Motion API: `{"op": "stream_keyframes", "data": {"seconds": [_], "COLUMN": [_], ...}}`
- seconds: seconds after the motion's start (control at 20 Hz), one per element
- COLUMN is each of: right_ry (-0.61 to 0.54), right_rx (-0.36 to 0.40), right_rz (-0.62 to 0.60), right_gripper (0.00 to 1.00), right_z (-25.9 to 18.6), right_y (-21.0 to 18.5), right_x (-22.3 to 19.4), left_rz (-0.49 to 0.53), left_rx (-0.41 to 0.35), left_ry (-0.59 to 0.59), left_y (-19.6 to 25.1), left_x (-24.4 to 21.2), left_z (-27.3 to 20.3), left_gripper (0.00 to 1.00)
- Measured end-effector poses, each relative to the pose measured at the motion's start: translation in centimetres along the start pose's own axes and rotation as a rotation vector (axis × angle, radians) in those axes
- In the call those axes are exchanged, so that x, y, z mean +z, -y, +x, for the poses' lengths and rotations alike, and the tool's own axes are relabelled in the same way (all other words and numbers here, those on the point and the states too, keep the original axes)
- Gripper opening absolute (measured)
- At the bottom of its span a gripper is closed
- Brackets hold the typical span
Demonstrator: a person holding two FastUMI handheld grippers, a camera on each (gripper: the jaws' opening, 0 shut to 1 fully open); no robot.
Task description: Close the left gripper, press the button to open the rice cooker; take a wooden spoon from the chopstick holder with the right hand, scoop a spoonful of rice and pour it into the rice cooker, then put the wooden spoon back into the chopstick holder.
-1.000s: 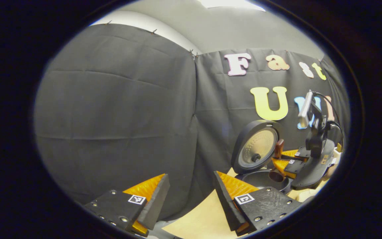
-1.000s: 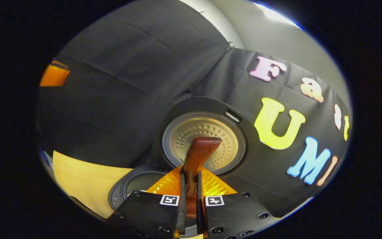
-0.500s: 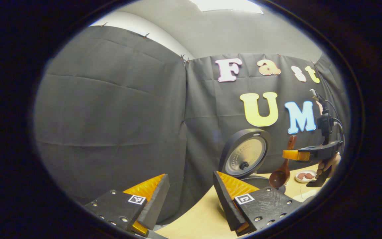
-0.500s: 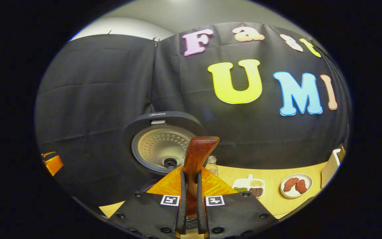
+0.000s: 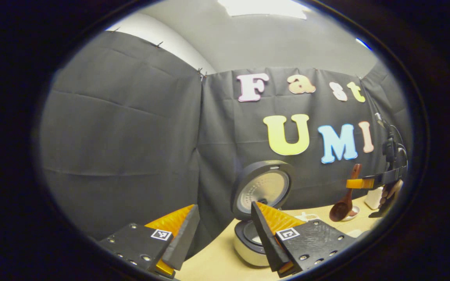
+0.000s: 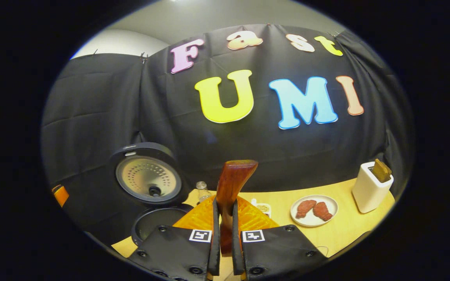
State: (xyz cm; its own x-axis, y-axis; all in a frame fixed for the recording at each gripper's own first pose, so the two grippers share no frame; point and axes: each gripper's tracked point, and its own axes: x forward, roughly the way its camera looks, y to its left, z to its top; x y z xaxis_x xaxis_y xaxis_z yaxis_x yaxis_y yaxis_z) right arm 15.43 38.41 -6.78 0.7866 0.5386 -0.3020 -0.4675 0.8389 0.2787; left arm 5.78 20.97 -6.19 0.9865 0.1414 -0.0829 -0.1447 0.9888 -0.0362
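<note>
The rice cooker (image 5: 250,246) stands with its round lid (image 5: 264,187) up, showing the dark pot. My left gripper (image 5: 221,230) is open in the air just left of it, holding nothing. Far right in the left gripper view, a hand (image 5: 389,191) carries my right gripper (image 5: 359,182), shut on the wooden spoon (image 5: 344,205), bowl hanging down. In the right gripper view the spoon's handle (image 6: 234,177) sticks up between the fingers of my right gripper (image 6: 225,212). The cooker's lid (image 6: 148,178) and pot (image 6: 156,226) lie to the left. The white chopstick holder (image 6: 369,189) stands at the right.
On the wooden table (image 6: 346,226) sit a white plate with red food (image 6: 314,210), a small tray of beans (image 6: 263,207) and a small glass jar (image 6: 202,189). A finger of the left gripper (image 6: 59,195) shows at the left edge.
My right gripper has carried the spoon from over the cooker's pot off to the right, turning toward the plate and chopstick holder. The left gripper's view has also shifted, bringing the cooker nearer.
</note>
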Motion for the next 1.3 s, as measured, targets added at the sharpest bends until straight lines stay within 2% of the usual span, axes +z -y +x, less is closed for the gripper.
{"op": "stream_keyframes", "data": {"seconds": [0.7, 0.75, 0.85, 0.9, 0.95, 1.3], "right_ry": [0.024, 0.023, 0.025, 0.023, 0.020, -0.026], "right_rx": [-0.263, -0.282, -0.316, -0.334, -0.354, -0.457], "right_rz": [0.043, 0.047, 0.055, 0.057, 0.061, 0.089], "right_gripper": [0.14, 0.11, 0.14, 0.11, 0.14, 0.14], "right_z": [-7.8, -8.4, -9.8, -10.4, -11.0, -14.3], "right_y": [16.7, 17.8, 19.8, 20.9, 22.0, 27.7], "right_x": [0.0, -0.2, -0.6, -0.7, -1.0, -4.0], "left_rz": [-0.022, -0.024, -0.026, -0.025, -0.024, -0.028], "left_rx": [-0.163, -0.174, -0.196, -0.206, -0.212, -0.239], "left_ry": [0.038, 0.038, 0.039, 0.039, 0.041, 0.037], "left_y": [11.9, 12.6, 14.0, 14.7, 15.2, 17.9], "left_x": [2.6, 2.8, 2.7, 2.8, 2.9, 3.0], "left_z": [1.3, 1.2, 1.3, 1.4, 1.5, 1.9], "left_gripper": [0.80, 0.80, 0.82, 0.80, 0.80, 0.80]}}
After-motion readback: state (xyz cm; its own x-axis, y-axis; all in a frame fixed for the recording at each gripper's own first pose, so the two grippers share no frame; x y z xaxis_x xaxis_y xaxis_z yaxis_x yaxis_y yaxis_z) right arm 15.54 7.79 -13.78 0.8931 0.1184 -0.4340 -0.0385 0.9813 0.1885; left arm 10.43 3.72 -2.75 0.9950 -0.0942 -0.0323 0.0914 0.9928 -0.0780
